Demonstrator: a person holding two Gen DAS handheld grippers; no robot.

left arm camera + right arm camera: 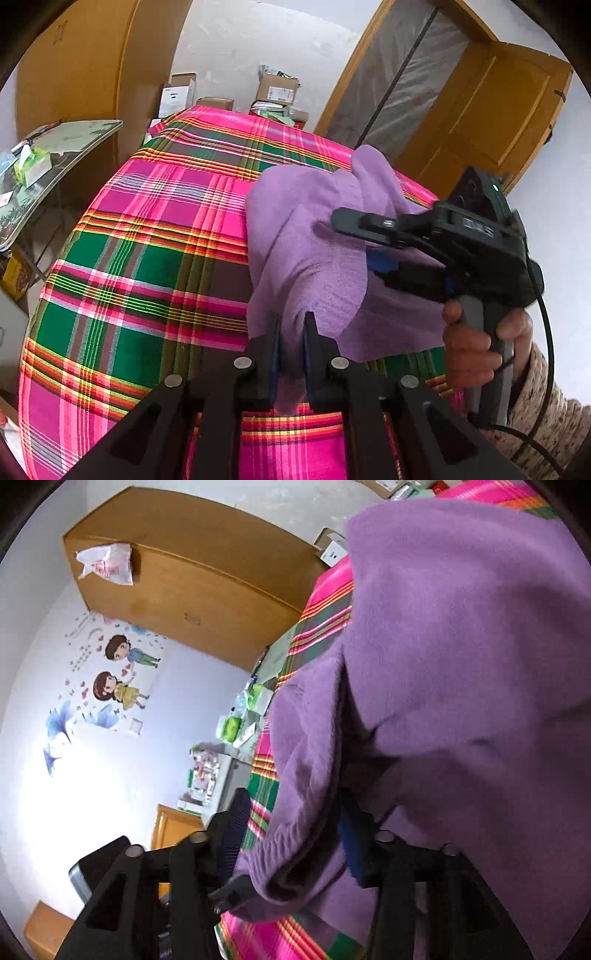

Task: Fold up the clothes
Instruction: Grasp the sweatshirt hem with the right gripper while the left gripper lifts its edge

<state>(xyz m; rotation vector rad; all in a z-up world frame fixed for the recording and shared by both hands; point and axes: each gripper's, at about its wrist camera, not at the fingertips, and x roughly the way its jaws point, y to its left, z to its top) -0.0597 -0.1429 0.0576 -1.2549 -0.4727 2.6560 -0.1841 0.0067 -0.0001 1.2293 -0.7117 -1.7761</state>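
1. A purple fleece garment (314,240) is seen bunched on a bed covered by a pink, green and yellow plaid cloth (147,266); in the left wrist view it fills the area from the centre towards 3 o'clock.

2. The left gripper (292,354) is seen at 6 o'clock of its own view. Its two fingers are drawn narrow, and a fold of the garment is pinched between the blue pads, with a tail of fabric hanging below them.

3. The right gripper (369,243) is seen at 3 o'clock of the left wrist view, held by a hand (476,347) in a speckled knit sleeve (546,413). Its upper finger lies over the garment and its lower finger is tucked under a fold.

4. In the right wrist view, the garment (461,646) covers everything from 12 o'clock round to 5 o'clock. The ribbed hem is draped between the right gripper's (291,849) fingers. The right-hand pad is touched by the fabric; whether the left-hand pad presses on it cannot be told.

5. A wooden wardrobe (192,587) is seen at 11 o'clock, and cartoon wall stickers (118,672) at 9 o'clock.
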